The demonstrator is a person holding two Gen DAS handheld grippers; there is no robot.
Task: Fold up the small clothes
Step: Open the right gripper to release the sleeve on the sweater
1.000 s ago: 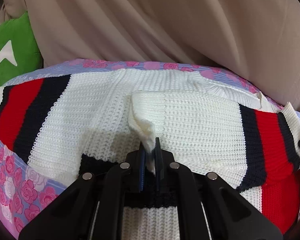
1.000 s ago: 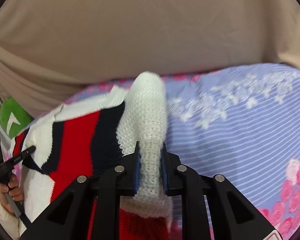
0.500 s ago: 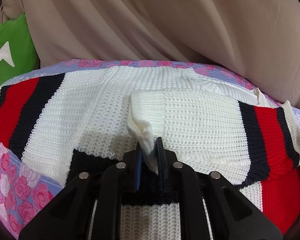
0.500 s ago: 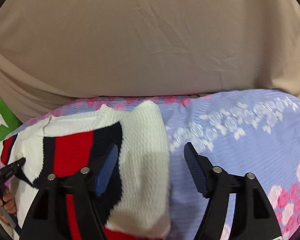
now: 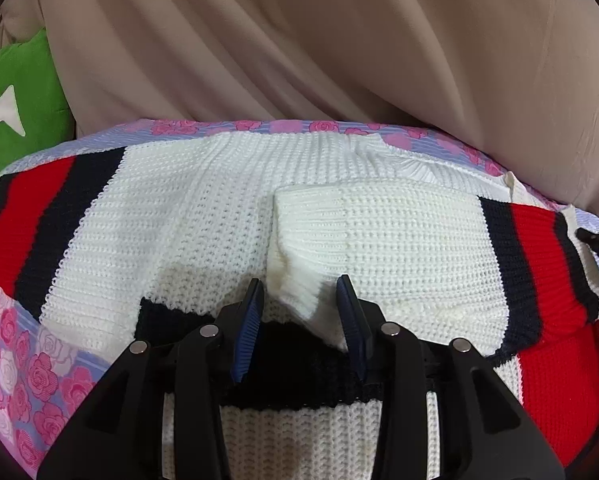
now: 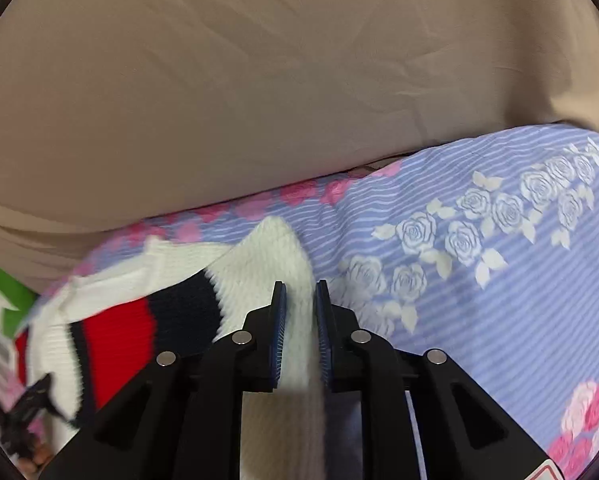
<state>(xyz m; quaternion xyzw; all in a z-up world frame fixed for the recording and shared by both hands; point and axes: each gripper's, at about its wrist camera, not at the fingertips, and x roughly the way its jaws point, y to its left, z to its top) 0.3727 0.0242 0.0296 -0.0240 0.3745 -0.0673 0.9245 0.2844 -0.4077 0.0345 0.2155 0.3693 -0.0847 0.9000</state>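
A white knitted sweater (image 5: 203, 216) with red and dark blue stripes lies spread on a bedsheet (image 5: 23, 364) printed with pink roses. One sleeve (image 5: 379, 232) is folded across the body, its cuff pointing left. The left gripper (image 5: 299, 300) hangs just over the near corner of that cuff with its jaws apart, holding nothing. In the right wrist view, the right gripper (image 6: 299, 300) has its jaws drawn close on either side of the sweater's white right edge (image 6: 283, 248); whether they actually pinch the knit cannot be told. Beyond the sweater a beige cloth (image 5: 319, 48) rises like a wall, and a green cushion (image 5: 15, 100) sits at the far left.
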